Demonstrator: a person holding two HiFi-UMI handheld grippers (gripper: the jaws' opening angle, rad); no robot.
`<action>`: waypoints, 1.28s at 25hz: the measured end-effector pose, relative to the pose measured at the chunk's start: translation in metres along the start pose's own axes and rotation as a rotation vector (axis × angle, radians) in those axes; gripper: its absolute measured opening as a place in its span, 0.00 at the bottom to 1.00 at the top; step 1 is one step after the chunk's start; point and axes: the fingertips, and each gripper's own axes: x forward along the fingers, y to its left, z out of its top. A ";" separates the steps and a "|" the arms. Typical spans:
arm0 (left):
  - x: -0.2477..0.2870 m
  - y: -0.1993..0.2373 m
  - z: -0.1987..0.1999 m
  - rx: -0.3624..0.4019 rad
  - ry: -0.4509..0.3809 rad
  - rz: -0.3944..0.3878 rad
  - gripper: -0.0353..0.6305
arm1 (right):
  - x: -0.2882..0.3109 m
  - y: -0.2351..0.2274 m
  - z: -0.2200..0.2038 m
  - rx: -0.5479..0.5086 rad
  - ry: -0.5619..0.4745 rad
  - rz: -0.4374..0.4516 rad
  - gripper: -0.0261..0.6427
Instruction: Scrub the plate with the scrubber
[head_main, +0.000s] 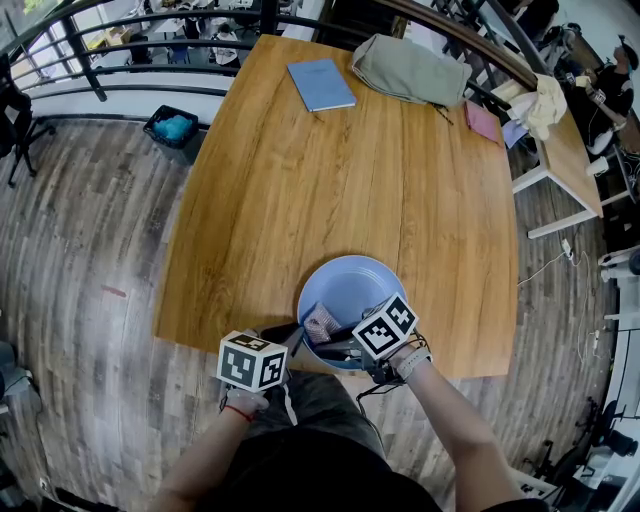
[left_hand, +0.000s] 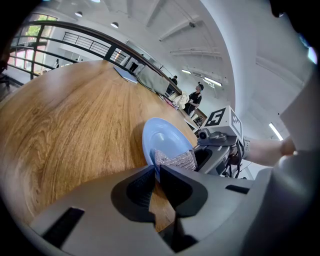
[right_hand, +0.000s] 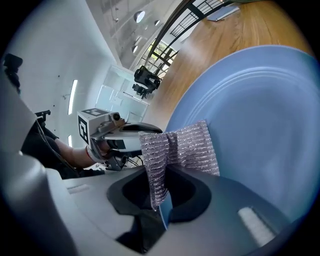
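at the near edge of the light wooden surface (head_main: 330, 170), the left gripper (left_hand: 156, 172) is clamped on the rim of the pale blue round plate (head_main: 352, 288), while the right gripper (right_hand: 162, 200) pinches the silvery mesh scrubber (right_hand: 181, 146) against the plate's face.

**Grey Grippers, Marker Cubes, Banded Wrists**

The matte grey plastic left gripper (left_hand: 156, 172) and right gripper (right_hand: 161, 175) have dark ribbed jaw pads (left_hand: 140, 187). Each carries a white cube with black square markers, at lower centre: the left cube (head_main: 252, 361) and the right cube (head_main: 385, 326). Thin black cables (head_main: 372, 388) hang under the right cube. The wrists wear a red wristband (head_main: 237, 411) and a pale bracelet (head_main: 413, 362).
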 end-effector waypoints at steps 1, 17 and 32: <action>0.000 0.000 0.000 0.000 0.000 0.001 0.10 | 0.000 0.003 0.000 0.002 0.000 0.020 0.17; -0.015 0.009 0.026 0.001 -0.054 -0.013 0.10 | -0.029 0.039 -0.003 0.000 -0.137 0.204 0.17; -0.031 0.010 0.070 0.204 -0.161 0.032 0.05 | -0.095 0.038 0.021 -0.078 -0.646 -0.001 0.17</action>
